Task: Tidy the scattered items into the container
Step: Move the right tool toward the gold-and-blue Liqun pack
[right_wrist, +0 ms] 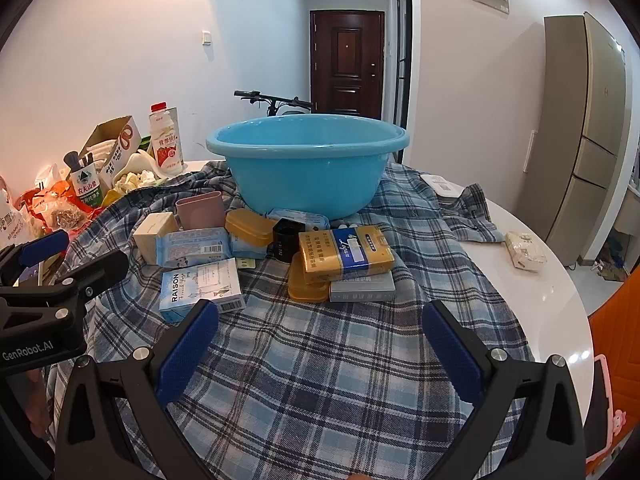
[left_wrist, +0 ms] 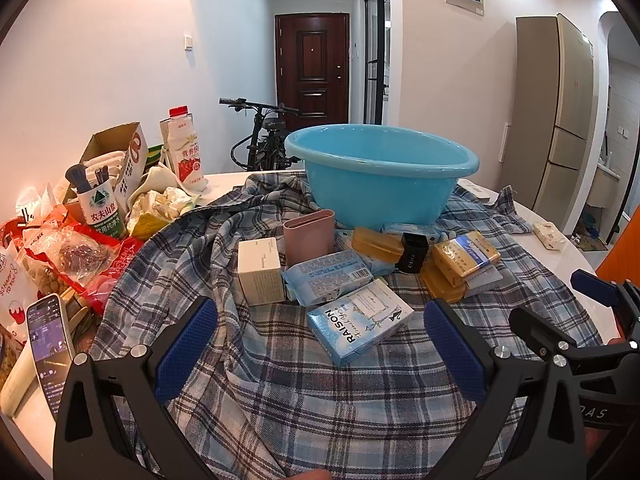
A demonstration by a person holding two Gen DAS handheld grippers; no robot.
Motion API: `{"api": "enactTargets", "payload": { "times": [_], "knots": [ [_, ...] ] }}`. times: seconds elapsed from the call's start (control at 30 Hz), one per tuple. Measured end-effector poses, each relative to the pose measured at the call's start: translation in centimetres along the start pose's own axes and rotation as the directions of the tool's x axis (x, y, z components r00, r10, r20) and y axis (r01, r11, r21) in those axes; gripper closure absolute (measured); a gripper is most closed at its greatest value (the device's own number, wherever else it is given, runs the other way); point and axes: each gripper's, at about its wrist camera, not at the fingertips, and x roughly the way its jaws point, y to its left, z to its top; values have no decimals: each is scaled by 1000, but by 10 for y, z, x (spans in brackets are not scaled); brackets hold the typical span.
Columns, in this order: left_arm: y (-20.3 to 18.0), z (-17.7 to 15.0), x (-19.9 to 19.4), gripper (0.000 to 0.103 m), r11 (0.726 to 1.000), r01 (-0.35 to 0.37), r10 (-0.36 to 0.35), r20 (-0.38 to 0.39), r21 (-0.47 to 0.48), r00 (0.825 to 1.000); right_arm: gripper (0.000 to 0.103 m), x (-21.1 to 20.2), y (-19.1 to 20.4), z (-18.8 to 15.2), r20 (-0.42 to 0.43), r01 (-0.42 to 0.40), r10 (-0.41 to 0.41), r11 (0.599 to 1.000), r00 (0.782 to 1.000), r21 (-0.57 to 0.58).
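Note:
A blue plastic basin (left_wrist: 380, 184) (right_wrist: 308, 168) stands at the back of a plaid cloth (left_wrist: 300, 392) (right_wrist: 320, 380). In front of it lie scattered items: a blue RAISON box (left_wrist: 360, 326) (right_wrist: 202, 288), a blue tissue pack (left_wrist: 330, 276) (right_wrist: 194, 246), a cream box (left_wrist: 260, 270) (right_wrist: 154, 236), a pink holder (left_wrist: 309, 236) (right_wrist: 200, 210), yellow cases (left_wrist: 378, 243) (right_wrist: 250, 227), a small black box (left_wrist: 412, 252) (right_wrist: 286, 240) and a gold packet (left_wrist: 466, 258) (right_wrist: 346, 254). My left gripper (left_wrist: 320, 344) and right gripper (right_wrist: 320, 340) both hover open, short of the pile, holding nothing.
Clutter fills the table's left side: a milk bottle (left_wrist: 184, 148), a cardboard box (left_wrist: 116, 152), snack bags (left_wrist: 68, 256) and a phone (left_wrist: 48, 344). A small wrapped packet (right_wrist: 524, 250) lies on the white table (right_wrist: 540, 300) at right. A fridge (right_wrist: 584, 132) stands beyond.

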Motion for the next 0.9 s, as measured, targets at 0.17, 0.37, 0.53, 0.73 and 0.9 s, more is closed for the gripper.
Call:
{"api": "enactTargets", "payload": {
  "times": [0.17, 0.37, 0.53, 0.73, 0.9],
  "knots": [
    [-1, 0, 0, 0, 1000, -1, 1, 1, 6, 1000, 0, -1, -1, 0, 4, 5, -5, 1000, 1000, -1],
    [-3, -1, 1, 0, 1000, 1, -1, -1, 11, 1000, 0, -1, 0, 2, 7, 8, -8, 1000, 1000, 1],
    [-4, -2, 1, 0, 1000, -1, 1, -4, 8, 1000, 0, -1, -2, 3, 5, 10, -10, 1000, 1000, 5],
    [-3, -1, 2, 0, 1000, -5, 5, -2, 7, 1000, 0, -1, -5, 4, 16, 19, -19, 1000, 1000, 9],
    [-3, 1, 3, 0, 1000, -1, 1, 0, 3, 1000, 0, 0, -8, 6, 20, 36, -37, 999, 999, 14]
  ]
}}
